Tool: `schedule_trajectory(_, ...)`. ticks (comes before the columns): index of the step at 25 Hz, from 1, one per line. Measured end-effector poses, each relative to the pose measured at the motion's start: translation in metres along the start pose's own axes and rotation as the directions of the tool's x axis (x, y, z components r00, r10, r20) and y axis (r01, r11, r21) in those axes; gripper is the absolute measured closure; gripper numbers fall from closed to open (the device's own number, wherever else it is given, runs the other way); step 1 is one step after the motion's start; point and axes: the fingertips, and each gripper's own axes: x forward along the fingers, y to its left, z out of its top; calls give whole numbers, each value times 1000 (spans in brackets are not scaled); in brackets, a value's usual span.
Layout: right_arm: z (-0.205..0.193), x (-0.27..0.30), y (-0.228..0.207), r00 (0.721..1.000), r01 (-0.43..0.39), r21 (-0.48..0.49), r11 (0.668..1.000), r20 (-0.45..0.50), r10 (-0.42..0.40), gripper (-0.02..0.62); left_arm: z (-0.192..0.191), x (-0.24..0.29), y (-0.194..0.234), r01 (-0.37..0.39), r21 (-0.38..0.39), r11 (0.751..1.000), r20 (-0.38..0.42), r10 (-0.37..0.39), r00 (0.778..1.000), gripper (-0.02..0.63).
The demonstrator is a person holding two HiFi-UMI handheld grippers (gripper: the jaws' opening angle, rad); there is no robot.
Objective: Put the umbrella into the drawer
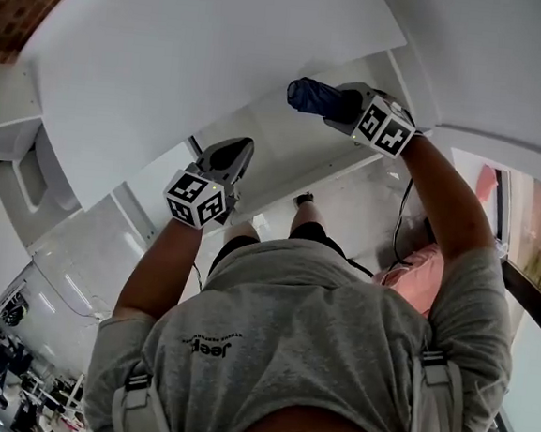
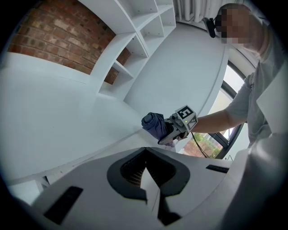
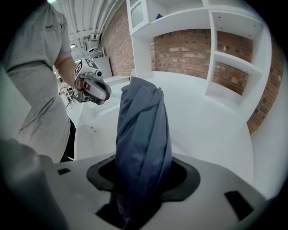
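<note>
Jaws of the right gripper (image 3: 140, 191) were clamped on the umbrella (image 3: 141, 130). Jaws of the left gripper (image 2: 146, 155) stood together, tips meeting, with nothing between them.

Materials and shapes:
- Both gripper bodies were smooth grey plastic with a black surround at the mouth. Ribbed pads showed inside the left one.
- The umbrella was folded, a roughly cylindrical bundle of dark blue fabric wound in twisted, creased folds. It had a rounded far end and stood out forward from the right jaws.
- Each gripper carried a white cube with black square markers: the left marker cube (image 1: 196, 201) and the right marker cube (image 1: 384, 124).
- The person wore a grey T-shirt (image 1: 316, 337) with straps over both shoulders.

Position of the task item: the umbrella was off any surface, held in the air above the white bench (image 3: 207, 130). The left gripper was well apart from it, on the person's left.

Surface and room: the bench was plain white, smooth and matt, with a curved edge. Beyond it rose white shelving (image 3: 225, 58) of open rectangular compartments, backed by a red brick wall (image 3: 184, 49). A dark-framed window (image 2: 208, 143) lay behind the person, with greenery outside.

Count: two grippers, two marker cubes, one umbrella, one bench and one shelving unit of several compartments.
</note>
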Motion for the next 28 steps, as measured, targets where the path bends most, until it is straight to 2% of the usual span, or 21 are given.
schedule_trajectory(9,-20,44,3,993,-45,-102,994,-109,34,348,-26,8,6,11,-2,1000,-48,-11,999,595)
schedule_trajectory(18,-40,71,0,984,-64,-140,988,-172,39,348,-41,18,8,24,-10,1000,-72,-24,997,595)
schedule_trajectory(28,-60,90,-1,975,-84,-139,987,-216,53,348,-46,23,13,17,-22,1000,-72,-19,997,595)
